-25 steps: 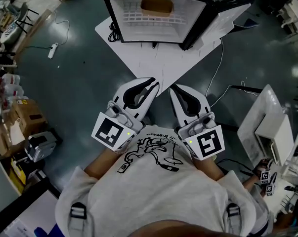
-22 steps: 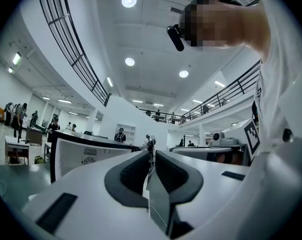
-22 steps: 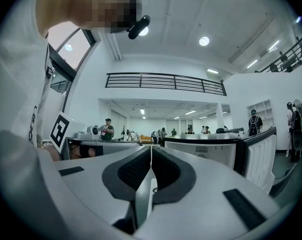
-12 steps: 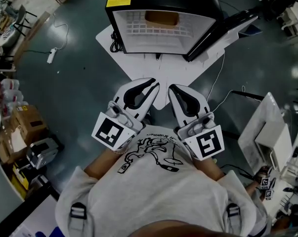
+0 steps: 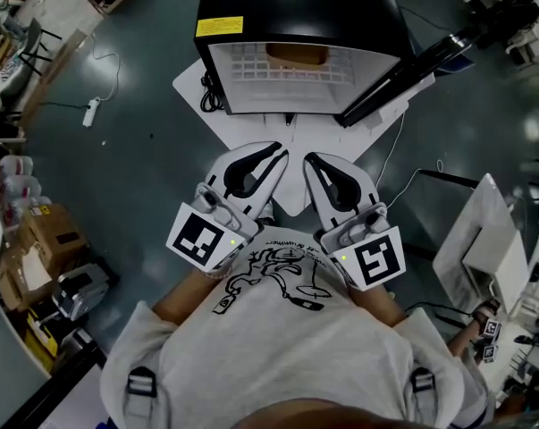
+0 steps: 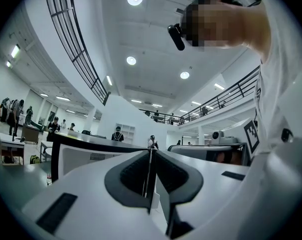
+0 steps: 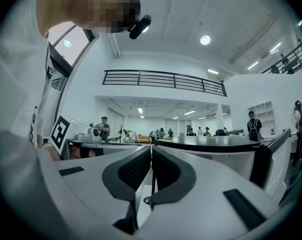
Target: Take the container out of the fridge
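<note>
Well, the container (image 5: pixel 298 54) sits on the wire shelf (image 5: pixel 251 68) inside the fridge (image 5: pixel 296 3), toward the back, with nothing touching it. The fridge is black and stands on a white tabletop (image 5: pixel 251 123), its door (image 5: pixel 410 65) swung open to the right. A bunched black cable (image 5: pixel 206 92) lies on the tabletop just left of the fridge. Well apart from it, close to the person's chest, the left tongs (image 5: pixel 276 156) and right tongs (image 5: pixel 311 160) are held side by side. Each is pressed together on nothing, and both point toward the fridge.
</note>
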Demonstrator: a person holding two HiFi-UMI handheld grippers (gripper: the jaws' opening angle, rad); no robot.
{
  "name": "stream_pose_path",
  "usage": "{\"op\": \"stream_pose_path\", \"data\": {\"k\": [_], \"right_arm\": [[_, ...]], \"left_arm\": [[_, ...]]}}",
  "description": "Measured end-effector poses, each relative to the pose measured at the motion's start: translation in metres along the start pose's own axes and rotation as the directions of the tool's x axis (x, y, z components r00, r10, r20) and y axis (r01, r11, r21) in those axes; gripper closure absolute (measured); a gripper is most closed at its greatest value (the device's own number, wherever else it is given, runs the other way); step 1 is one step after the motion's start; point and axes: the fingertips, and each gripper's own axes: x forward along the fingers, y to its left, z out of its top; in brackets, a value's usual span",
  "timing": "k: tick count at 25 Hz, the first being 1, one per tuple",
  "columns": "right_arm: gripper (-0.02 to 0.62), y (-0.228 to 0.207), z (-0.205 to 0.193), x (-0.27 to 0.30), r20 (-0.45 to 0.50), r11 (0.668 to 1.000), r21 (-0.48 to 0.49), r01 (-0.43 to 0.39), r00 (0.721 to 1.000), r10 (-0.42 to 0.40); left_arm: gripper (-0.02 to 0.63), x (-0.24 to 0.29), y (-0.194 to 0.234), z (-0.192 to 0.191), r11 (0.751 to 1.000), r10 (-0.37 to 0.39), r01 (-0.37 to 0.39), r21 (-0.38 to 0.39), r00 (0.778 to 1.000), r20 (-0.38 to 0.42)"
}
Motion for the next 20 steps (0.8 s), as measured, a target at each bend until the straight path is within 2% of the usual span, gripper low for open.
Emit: {"op": "stream_pose_path", "data": {"k": [20], "right_arm": [[0.566, -0.023, -0.012, 0.051, -0.023, 0.999, 0.018, 0.029, 0.999, -0.028]], "left_arm": [[0.565, 0.024, 0.053, -0.009, 0.999, -0.037, 0.037, -0.024, 0.999, -0.022]]}}
